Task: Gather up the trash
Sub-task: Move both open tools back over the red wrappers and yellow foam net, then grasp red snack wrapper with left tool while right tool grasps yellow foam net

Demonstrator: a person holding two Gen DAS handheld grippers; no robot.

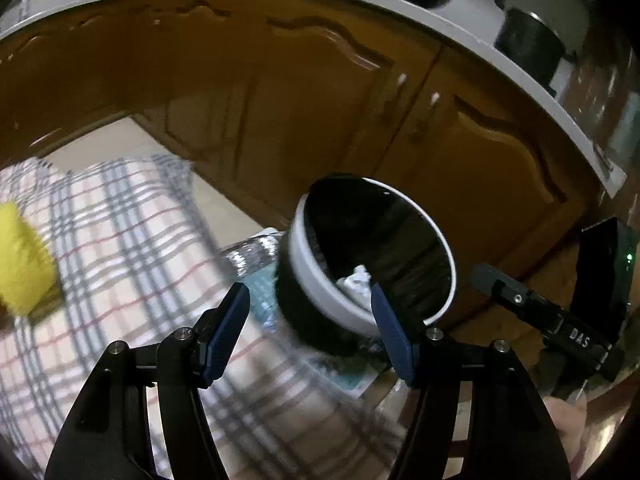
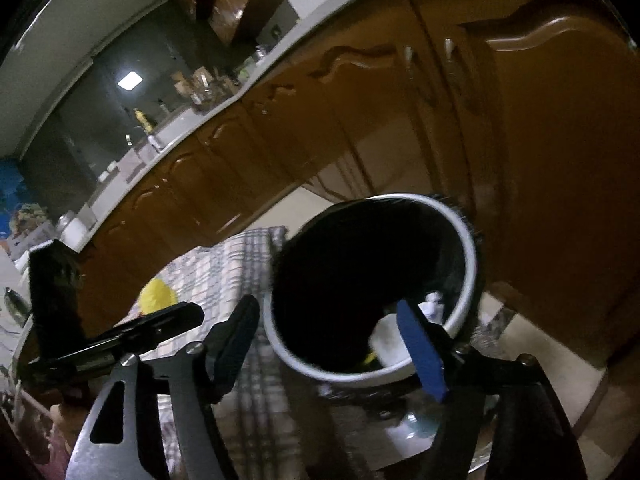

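A round trash bin with a white rim and a black liner stands tilted in front of me; it also shows in the right wrist view. White crumpled trash lies inside it, seen too in the right wrist view. My left gripper is open and empty just before the bin. My right gripper is open and empty at the bin's near rim. A clear plastic bottle lies beside the bin on the checked cloth. A yellow object sits on the cloth at far left.
Brown wooden cabinet doors under a white countertop fill the background. The other gripper's body shows at the right. A tiled floor lies right of the bin.
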